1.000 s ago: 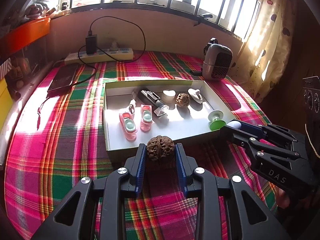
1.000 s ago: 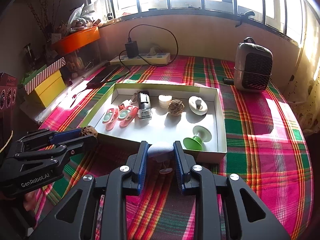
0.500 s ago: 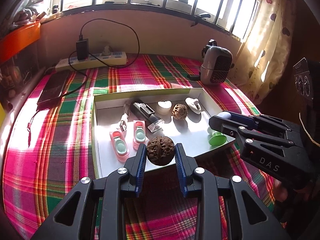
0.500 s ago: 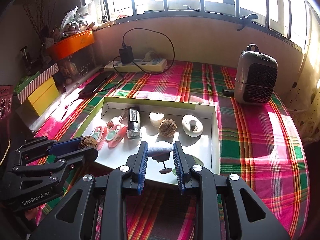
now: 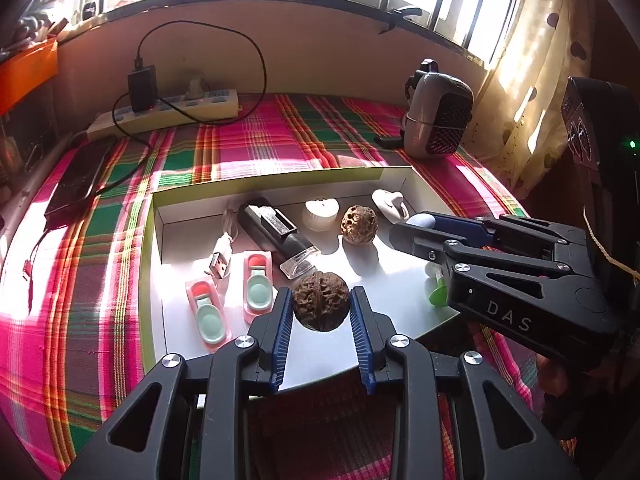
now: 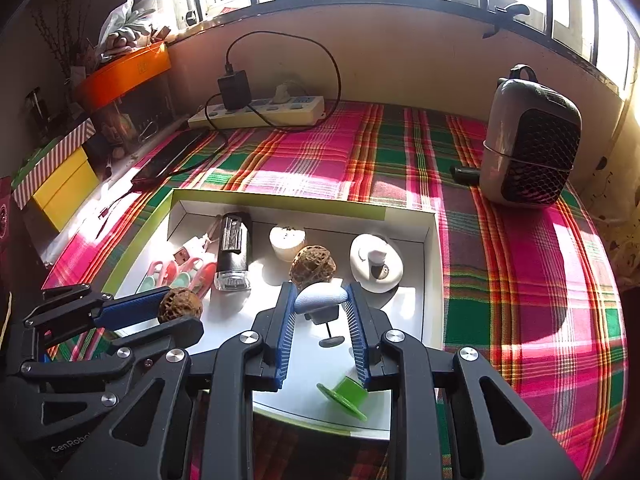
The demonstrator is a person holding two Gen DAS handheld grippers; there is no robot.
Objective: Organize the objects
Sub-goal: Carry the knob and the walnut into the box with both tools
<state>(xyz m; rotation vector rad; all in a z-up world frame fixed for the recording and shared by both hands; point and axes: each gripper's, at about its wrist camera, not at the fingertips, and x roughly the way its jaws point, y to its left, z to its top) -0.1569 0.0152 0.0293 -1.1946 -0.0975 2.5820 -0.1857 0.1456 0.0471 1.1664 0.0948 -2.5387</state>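
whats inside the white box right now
In the box: two pink cases, a USB plug, a black device, a white cap, a walnut, a white dish, a green piece. The claws hide part of the floor.

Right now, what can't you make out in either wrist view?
- Green suction cup: left wrist view, mostly behind the right gripper.
- Pink clips: right wrist view, partly behind the left gripper.
- Tray near edge: left wrist view, covered by the fingers.

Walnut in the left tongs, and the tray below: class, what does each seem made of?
Walnut: looks like natural woody shell, matt brown, deeply wrinkled and pitted. Tray: probably cardboard, smooth white inside with thin folded walls and a yellow-green outer edge.
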